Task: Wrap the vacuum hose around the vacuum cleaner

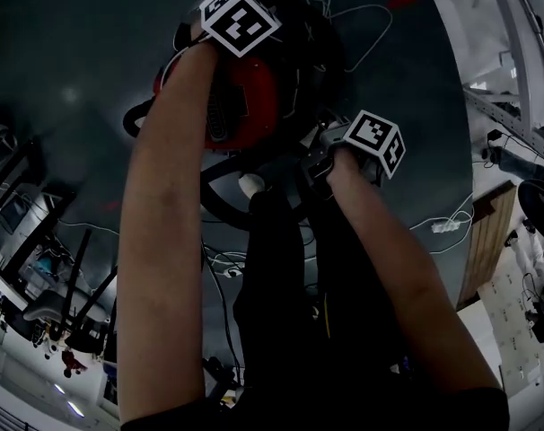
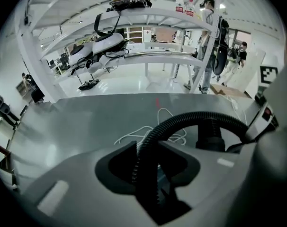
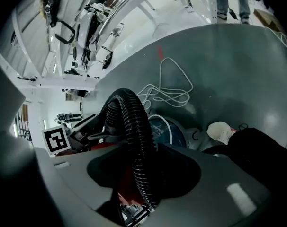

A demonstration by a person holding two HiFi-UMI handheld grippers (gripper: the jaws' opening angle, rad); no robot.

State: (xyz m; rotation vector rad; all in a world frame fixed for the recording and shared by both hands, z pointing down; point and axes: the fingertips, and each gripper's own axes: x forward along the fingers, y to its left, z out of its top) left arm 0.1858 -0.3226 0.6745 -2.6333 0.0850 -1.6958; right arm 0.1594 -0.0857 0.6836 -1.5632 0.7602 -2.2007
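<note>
The left gripper point(image 2: 150, 167) has its fingers closed on the black ribbed vacuum hose point(image 2: 200, 119), and the right gripper point(image 3: 143, 171) clamps another stretch of it. The hose arcs over the red vacuum cleaner point(image 1: 254, 106), which stands on the grey floor point(image 1: 83, 70) near a loose white cable point(image 3: 174, 86).

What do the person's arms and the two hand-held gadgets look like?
The left forearm and right forearm wear no sleeves; dark clothing shows below. The left gripper and right gripper have smooth grey housings with black jaws in a dark recess. Each carries a white cube printed with black square markers: the left cube and the right cube.
</note>
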